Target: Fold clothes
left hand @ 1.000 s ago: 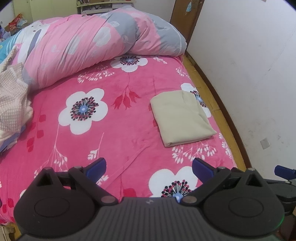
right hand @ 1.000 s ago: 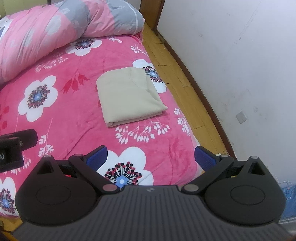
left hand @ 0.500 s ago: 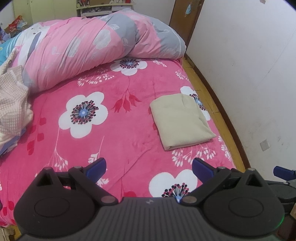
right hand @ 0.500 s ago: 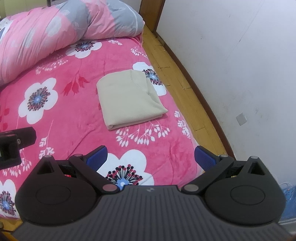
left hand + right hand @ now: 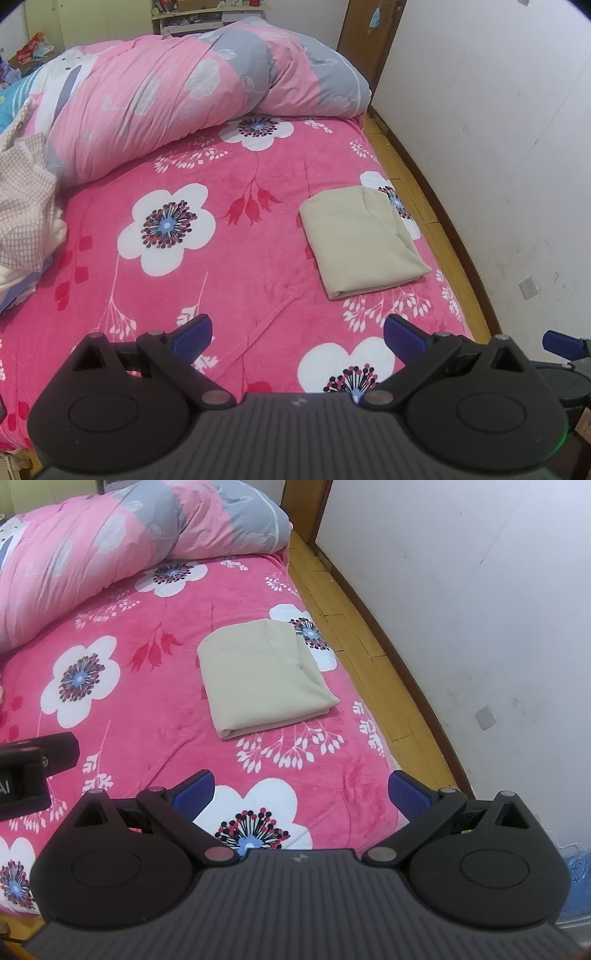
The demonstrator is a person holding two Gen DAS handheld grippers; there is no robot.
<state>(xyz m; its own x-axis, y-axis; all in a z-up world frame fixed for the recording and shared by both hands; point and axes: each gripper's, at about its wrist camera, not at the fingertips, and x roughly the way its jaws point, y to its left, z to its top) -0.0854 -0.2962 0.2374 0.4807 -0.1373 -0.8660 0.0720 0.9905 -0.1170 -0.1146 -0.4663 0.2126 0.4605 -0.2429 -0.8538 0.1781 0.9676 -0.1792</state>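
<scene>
Blue pads tip both grippers, and each pair stands spread wide with nothing between them. The left gripper (image 5: 297,330) hangs above the near end of the bed, touching no cloth; the right gripper (image 5: 301,788) hangs the same way, apart from the bedding, its right pad (image 5: 408,792) out past the blanket's edge. Ahead of both lies the folded beige garment (image 5: 360,242), a flat rectangle resting on the pink flowered blanket (image 5: 207,291) near the bed's right edge, well apart from either gripper. Its long axis runs from the near end of the bed toward the far end, slightly slanted, with the thick folded edge nearest the grippers and one corner covering part of a white flower. Beyond it a pink and grey quilt (image 5: 192,96) is bunched across the far end of the bed. A checked cloth (image 5: 24,218) lies heaped at the left edge. Wooden floor (image 5: 354,627) and a white wall (image 5: 480,609) run along the right side.
</scene>
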